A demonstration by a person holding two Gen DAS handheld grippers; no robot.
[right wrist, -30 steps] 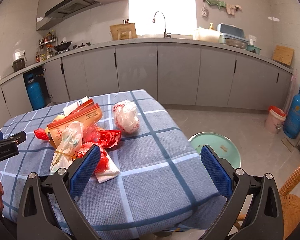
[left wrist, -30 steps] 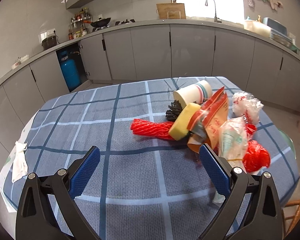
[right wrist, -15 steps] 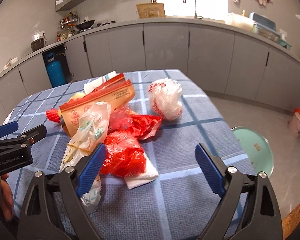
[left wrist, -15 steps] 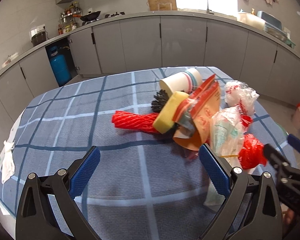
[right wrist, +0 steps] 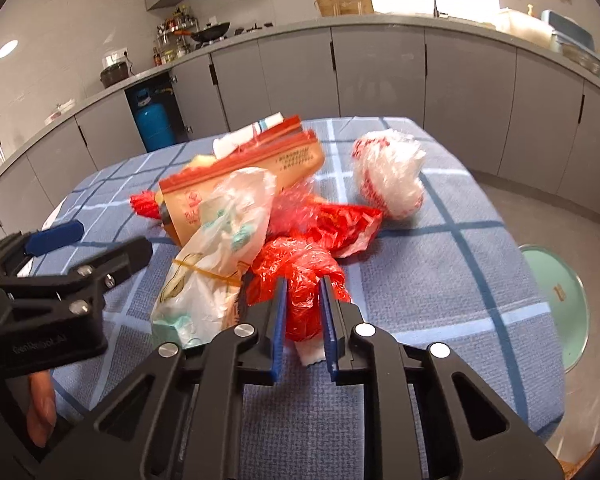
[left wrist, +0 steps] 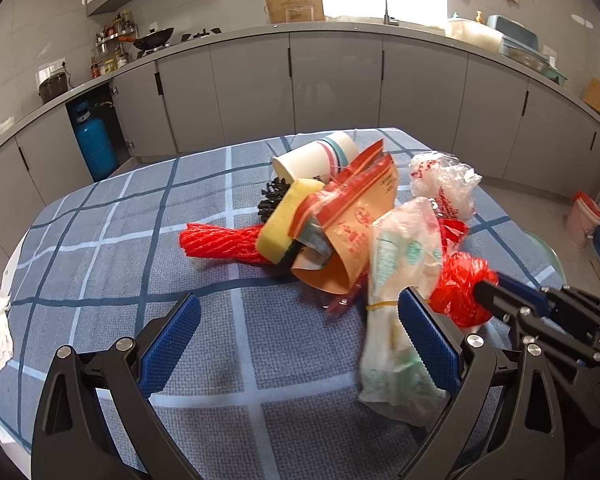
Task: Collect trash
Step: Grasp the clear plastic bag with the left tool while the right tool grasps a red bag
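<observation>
A pile of trash lies on the blue checked tablecloth (left wrist: 100,280): a red mesh net (left wrist: 216,242), a yellow sponge (left wrist: 288,220), a paper cup (left wrist: 312,156), an orange zip pouch (left wrist: 352,220), a clear printed bag (left wrist: 396,280), a white-red plastic ball (left wrist: 444,188). My right gripper (right wrist: 303,296) is shut on a crumpled red plastic bag (right wrist: 300,276) at the pile's near edge; it also shows in the left wrist view (left wrist: 460,292). My left gripper (left wrist: 296,336) is open and empty, just short of the pile.
A white tissue (left wrist: 0,320) lies at the table's left edge. A green stool (right wrist: 560,296) stands on the floor right of the table. A small lidded bucket (left wrist: 584,216) and grey cabinets stand beyond.
My right gripper moved in onto the red plastic bag and closed on it. My left gripper came closer to the pile and stayed open.
</observation>
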